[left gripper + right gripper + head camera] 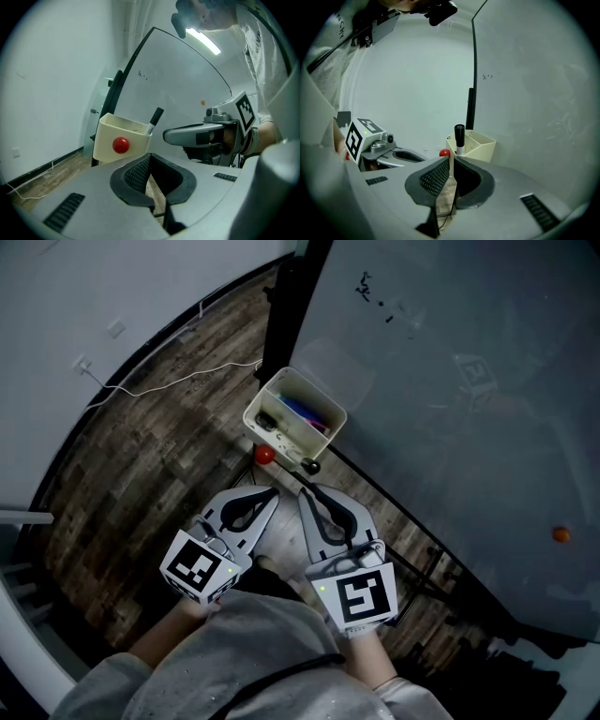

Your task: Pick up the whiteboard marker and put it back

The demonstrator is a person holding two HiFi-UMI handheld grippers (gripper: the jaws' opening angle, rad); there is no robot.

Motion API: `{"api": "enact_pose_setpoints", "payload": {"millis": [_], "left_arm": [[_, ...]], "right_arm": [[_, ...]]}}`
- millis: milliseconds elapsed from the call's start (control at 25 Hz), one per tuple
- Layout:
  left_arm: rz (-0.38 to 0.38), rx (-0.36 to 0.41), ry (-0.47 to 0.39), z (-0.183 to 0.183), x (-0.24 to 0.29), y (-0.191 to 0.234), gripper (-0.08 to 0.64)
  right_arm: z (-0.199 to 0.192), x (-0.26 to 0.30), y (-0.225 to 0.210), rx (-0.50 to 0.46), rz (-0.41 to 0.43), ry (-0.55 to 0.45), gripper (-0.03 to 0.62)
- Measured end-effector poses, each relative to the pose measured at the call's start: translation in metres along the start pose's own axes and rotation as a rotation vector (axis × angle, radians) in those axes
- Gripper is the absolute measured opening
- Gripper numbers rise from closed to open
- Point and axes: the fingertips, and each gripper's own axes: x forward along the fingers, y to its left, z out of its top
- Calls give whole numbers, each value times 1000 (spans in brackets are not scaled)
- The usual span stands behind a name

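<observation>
Now my right claw (pixel 451 160) is closed on nothing, tips together, and my left claw (pixel 150 155) is likewise closed and empty. Both point at the bin (pixel 281 382) from just short of it. The marker (pixel 459 138) stands cap-up in the bin's near corner, leaning on the rim, so I judge it returned. The bin sits at the whiteboard's (pixel 450 381) edge, handy for pens, with a red ball (pixel 264 454) on its wall.

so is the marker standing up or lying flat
standing: the marker pokes up, cap on top, slightly tilted, at the holder corner
</observation>
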Motion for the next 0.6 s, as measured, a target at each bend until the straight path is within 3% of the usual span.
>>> {"api": "enact_pose_setpoints", "payload": {"millis": [600], "left_arm": [[112, 22, -59, 13, -28, -11, 15]], "right_arm": [[1, -20, 32, -63, 108, -13, 21]]}}
